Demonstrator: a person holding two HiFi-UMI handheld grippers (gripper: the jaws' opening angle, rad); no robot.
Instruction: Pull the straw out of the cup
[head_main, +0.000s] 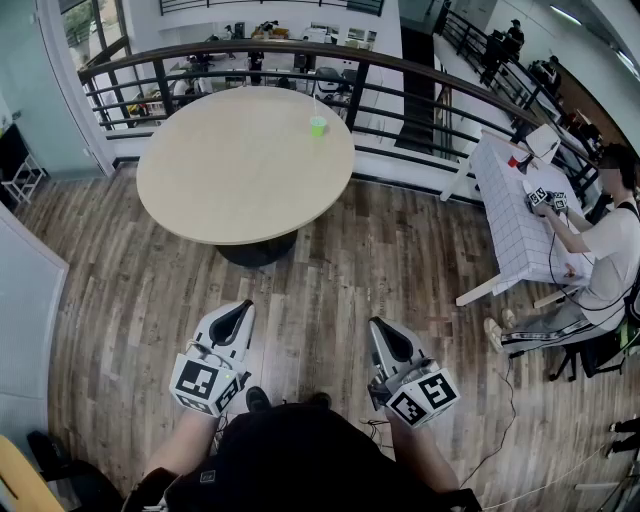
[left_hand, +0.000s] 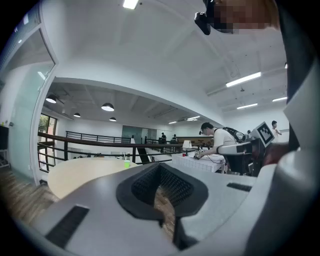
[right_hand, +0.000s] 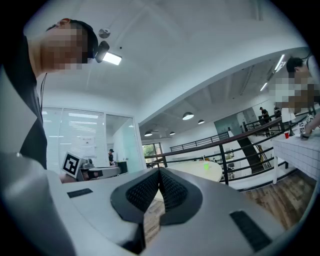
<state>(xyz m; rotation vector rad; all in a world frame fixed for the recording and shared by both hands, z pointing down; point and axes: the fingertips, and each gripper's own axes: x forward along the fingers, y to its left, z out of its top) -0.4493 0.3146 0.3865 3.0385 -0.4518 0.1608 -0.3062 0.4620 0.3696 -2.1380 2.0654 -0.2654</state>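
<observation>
**Item 1 – cup (head_main: 318, 126) with straw (head_main: 315, 104).** A small green cup, upright, with a pale straw standing in it. It sits at about 2 o'clock on the round bench (head_main: 200, 190), close to the far rim by the railing (head_main: 420, 75).

**Item 2 – left gripper (head_main: 238, 312).** Held low over the wooden floor (head_main: 330, 270), well short of the bench. Its jaws are pressed together at the tips and hold nothing.

**Item 3 – right gripper (head_main: 382, 332).** Beside the left one and roughly level. Its jaws are also closed on nothing.

**Item 4 – seated person (head_main: 600, 240).** At 3 o'clock, at a separate white bench, and not part of the task.

**Status.** Not begun – the cup lies at 12 o'clock from both grippers, well apart from them.

**Handling note.** My judgement is to walk round the bench so the cup is within easy reach. Spread 1 pair of jaws around the cup wall to steady it, gently, because it looks light and likely to tip. Pinch the straw near its top with the other pair and draw it straight up along its own line – a sideways pull would probably topple the cup.
</observation>
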